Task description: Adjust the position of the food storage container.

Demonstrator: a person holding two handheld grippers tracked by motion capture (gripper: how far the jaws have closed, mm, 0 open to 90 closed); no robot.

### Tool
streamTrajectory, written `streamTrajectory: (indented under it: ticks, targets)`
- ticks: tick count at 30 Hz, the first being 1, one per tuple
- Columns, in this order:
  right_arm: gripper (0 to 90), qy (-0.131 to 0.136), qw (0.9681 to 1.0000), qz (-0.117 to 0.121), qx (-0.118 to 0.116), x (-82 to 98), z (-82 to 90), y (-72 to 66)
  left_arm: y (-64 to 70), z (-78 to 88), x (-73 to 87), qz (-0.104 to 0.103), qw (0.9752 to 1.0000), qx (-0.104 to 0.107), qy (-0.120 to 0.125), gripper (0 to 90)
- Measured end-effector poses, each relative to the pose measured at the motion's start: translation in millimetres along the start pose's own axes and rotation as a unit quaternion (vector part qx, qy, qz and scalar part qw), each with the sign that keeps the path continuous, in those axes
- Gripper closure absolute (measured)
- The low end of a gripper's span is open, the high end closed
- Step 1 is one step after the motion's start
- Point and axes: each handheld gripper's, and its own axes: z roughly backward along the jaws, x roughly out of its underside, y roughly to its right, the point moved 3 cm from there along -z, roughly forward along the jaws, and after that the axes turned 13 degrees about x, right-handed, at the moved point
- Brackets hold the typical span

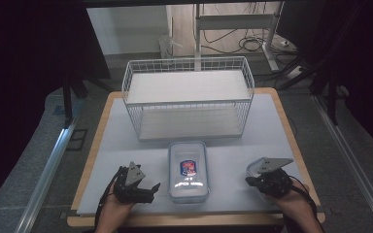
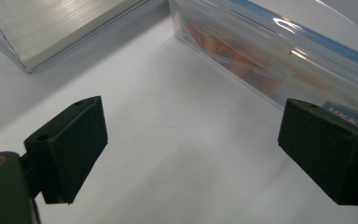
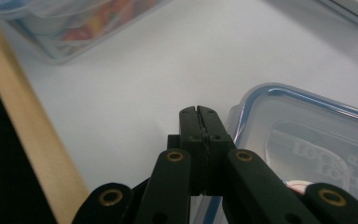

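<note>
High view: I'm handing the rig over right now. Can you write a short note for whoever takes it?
Left gripper: open, nothing held, jaws pointing at the left side of the clear lidded box.
Right gripper: shut, nothing held, low over the table beside a clear blue-rimmed lid; whether a second box sits under it, I cannot tell.
Things: the box stands in front of the wire basket, apart from it.
Done: nothing gripped.
Left: probably grasp the box and move it to the basket.
</note>
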Motion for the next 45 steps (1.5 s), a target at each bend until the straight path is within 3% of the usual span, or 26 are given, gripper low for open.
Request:
streamTrajectory:
  ticks: [12, 18, 24, 30, 31, 39, 45]
  targets:
    - [89.6, -0.003, 0.9981, -0.046, 0.041, 11.0, -0.1, 37.0, -1.7, 0.1, 0.7, 0.008, 1.0000, 0.003, 0.003, 7.9]
    - [89.5, -0.002, 0.9971, -0.051, 0.057, 10.7, 1.3, 38.3, -2.6, -0.1, 1.1, 0.013, 0.9999, 0.002, 0.003, 7.9]
    - [89.1, 0.029, 0.9982, -0.047, 0.022, -2.0, 0.1, 21.1, -4.0, 1.5, 0.9, 0.020, 0.9998, 0.001, 0.007, 7.9]
    - [88.6, 0.036, 0.9987, -0.032, -0.016, -12.6, -10.0, 0.2, -7.3, 5.6, 0.9, 0.032, 0.9993, 0.005, 0.019, 7.9]
    - [88.5, 0.040, 0.9981, -0.032, -0.035, -16.4, -14.4, -8.3, -8.8, 7.0, 1.0, 0.037, 0.9990, 0.005, 0.026, 7.9]
    - [85.9, 0.034, 0.9927, -0.012, -0.115, -32.7, -39.1, -47.2, -12.4, 9.1, 2.8, 0.037, 0.9990, -0.004, 0.023, 8.0]
    - [87.8, 0.032, 0.9889, 0.008, -0.145, -43.3, -49.6, -67.9, -16.8, 12.4, 4.5, 0.043, 0.9986, -0.013, 0.027, 8.0]
